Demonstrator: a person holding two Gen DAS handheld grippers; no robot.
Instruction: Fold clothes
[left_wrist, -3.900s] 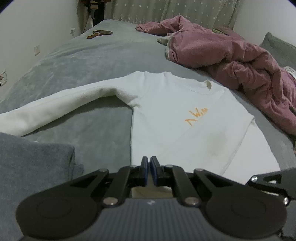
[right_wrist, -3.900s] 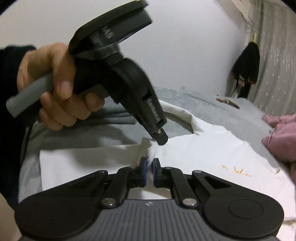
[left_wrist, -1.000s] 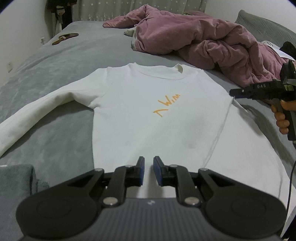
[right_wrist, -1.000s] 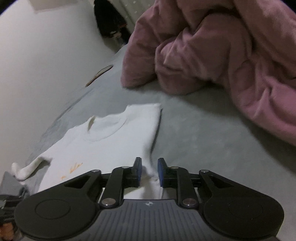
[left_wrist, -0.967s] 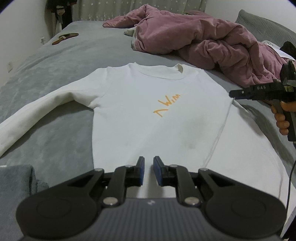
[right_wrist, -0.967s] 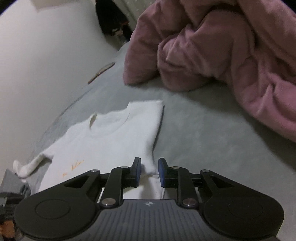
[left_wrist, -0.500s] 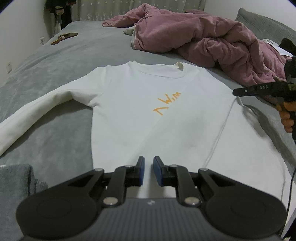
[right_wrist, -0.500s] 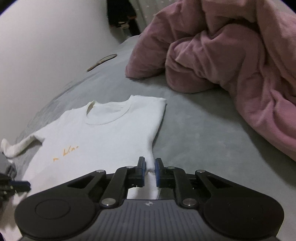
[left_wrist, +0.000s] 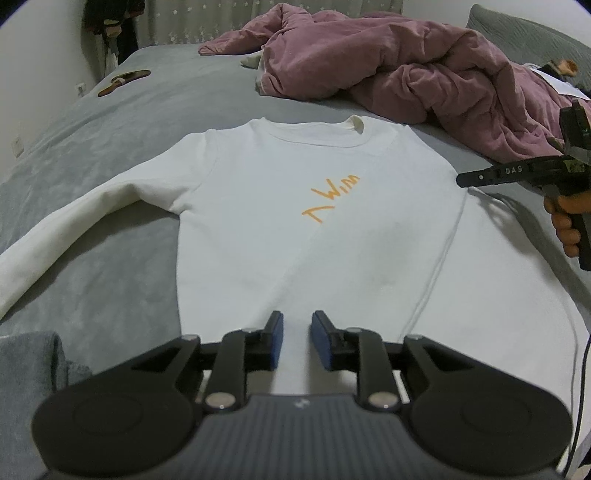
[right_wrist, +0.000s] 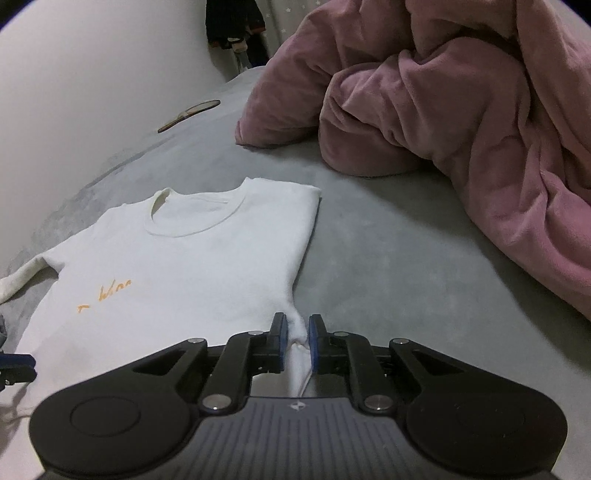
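A white sweatshirt (left_wrist: 295, 206) with orange lettering lies flat, front up, on the grey bed (left_wrist: 184, 103). Its left sleeve (left_wrist: 74, 229) stretches out to the left. My left gripper (left_wrist: 297, 339) hovers over the hem, open by a small gap, with nothing between the pads. My right gripper (right_wrist: 296, 339) sits at the sweatshirt's (right_wrist: 184, 266) right edge below the shoulder, shut on a raised ridge of white fabric. In the left wrist view the right gripper (left_wrist: 463, 180) reaches in from the right, held by a hand (left_wrist: 565, 225).
A crumpled pink blanket (left_wrist: 424, 66) fills the bed's far right, close to the sweatshirt's shoulder (right_wrist: 461, 110). A brown object (left_wrist: 123, 79) lies far left near the wall. A grey folded cloth (left_wrist: 26, 369) is at the near left. A cable (left_wrist: 580, 369) hangs at the right.
The right gripper's pads closed from a wider gap onto the sweatshirt's right edge and it moved slightly. The left gripper's pads parted a little while staying over the hem.
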